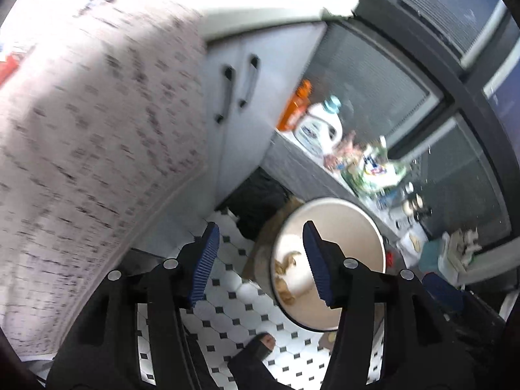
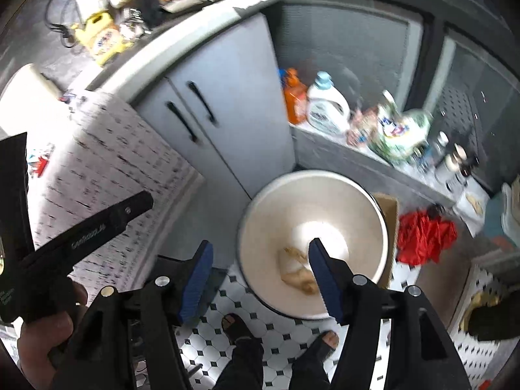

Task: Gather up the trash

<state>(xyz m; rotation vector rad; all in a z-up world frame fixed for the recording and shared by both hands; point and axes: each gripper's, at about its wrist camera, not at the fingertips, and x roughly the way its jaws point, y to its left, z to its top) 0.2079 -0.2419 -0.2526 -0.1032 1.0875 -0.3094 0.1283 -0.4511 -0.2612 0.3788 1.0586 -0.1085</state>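
Left wrist view looks steeply down past the left gripper (image 1: 258,261), whose fingers (image 1: 203,265) stand apart with nothing between them. Below sits the bin (image 1: 373,224), a round pale tub on the tiled floor (image 1: 234,295), and the trash (image 1: 286,279), crumpled tan scraps, lies at its bottom. The right gripper (image 2: 260,279) hangs over the same bin (image 2: 256,208), its fingers (image 2: 196,281) released and empty too, with the trash (image 2: 297,271) seen just past one fingertip. Both tools point into the opening, which I judge suits dropping things in; with the jaws empty, the drop looks done.

A patterned cloth (image 1: 97,162) hangs off the counter (image 1: 260,13) and hides what is under it. Motion blur smears the bottles (image 2: 328,104) on the low ledge, so labels cannot be read. A red crumple (image 2: 422,237) beside the bin may be more trash, though I cannot tell. The person's sandalled feet (image 2: 325,341) show at the bottom edge.
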